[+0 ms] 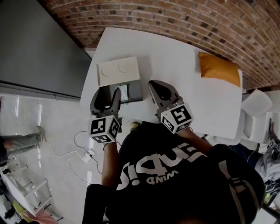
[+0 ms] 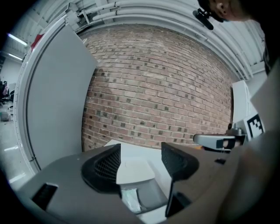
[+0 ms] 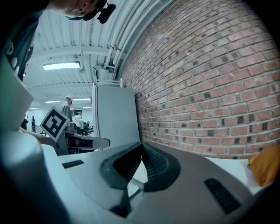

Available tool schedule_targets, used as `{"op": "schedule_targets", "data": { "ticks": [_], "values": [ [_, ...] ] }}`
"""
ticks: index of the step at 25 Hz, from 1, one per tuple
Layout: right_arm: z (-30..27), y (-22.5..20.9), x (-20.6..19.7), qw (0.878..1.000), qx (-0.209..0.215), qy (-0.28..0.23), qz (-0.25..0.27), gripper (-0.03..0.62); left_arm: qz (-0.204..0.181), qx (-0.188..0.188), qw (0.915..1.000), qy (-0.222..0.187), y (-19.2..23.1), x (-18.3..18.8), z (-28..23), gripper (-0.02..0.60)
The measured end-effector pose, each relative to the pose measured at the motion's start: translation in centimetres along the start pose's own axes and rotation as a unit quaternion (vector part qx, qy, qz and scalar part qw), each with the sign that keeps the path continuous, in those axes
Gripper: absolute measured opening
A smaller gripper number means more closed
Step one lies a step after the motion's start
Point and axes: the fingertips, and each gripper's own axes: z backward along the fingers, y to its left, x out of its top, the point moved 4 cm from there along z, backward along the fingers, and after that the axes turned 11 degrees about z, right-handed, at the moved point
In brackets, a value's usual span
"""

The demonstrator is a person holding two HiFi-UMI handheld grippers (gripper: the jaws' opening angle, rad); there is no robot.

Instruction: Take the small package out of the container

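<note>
A white rectangular table (image 1: 175,57) stands against a red brick wall (image 1: 175,13), and near its left front corner sits a small grey box-shaped container (image 1: 134,90) with its flat white lid (image 1: 119,71) thrown back toward the wall. The small package, a pale crinkly plastic packet (image 2: 130,199), lies inside the open container on the side nearest the person; in the head view it shows as a light patch (image 1: 124,92) in the grey well.

The left gripper (image 1: 108,92) reaches in from the table's front edge with its dark ribbed jaws spread wide. One jaw is outside the container's left wall and the other is over the opening. In the left gripper view (image 2: 140,151) the lid and the packet show in the gap between the jaws, and neither pad presses on anything.

The right gripper (image 1: 154,84) hovers just to the right of the container, apart from it, with its jaws pressed together at the tips; its own view (image 3: 141,146) shows the two pads meeting with nothing pinched between them, and a corner of the container below.

An orange cushion-like pouch (image 1: 218,69) lies well apart at the table's far right corner
</note>
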Motion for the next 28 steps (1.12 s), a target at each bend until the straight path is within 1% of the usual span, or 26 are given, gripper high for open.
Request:
{"op": "schedule_targets", "data": {
  "ticks": [8, 14, 28],
  "values": [
    [0.1, -0.5, -0.1, 1.0, -0.004, -0.001, -0.002, 0.0, 0.004, 0.012, 0.9998, 0.013, 1.3, -1.3, -1.0, 0.278],
    [0.3, -0.6, -0.1, 1.0, -0.003, -0.002, -0.005, 0.0, 0.019, 0.017, 0.9993, 0.027, 2.1, -2.6, -1.6, 0.278],
    [0.4, -0.7, -0.2, 1.0, -0.006, -0.001, -0.008, 0.0, 0.02, 0.031, 0.9951, 0.092, 4.1, -6.9, -3.7, 0.278]
  ]
}}
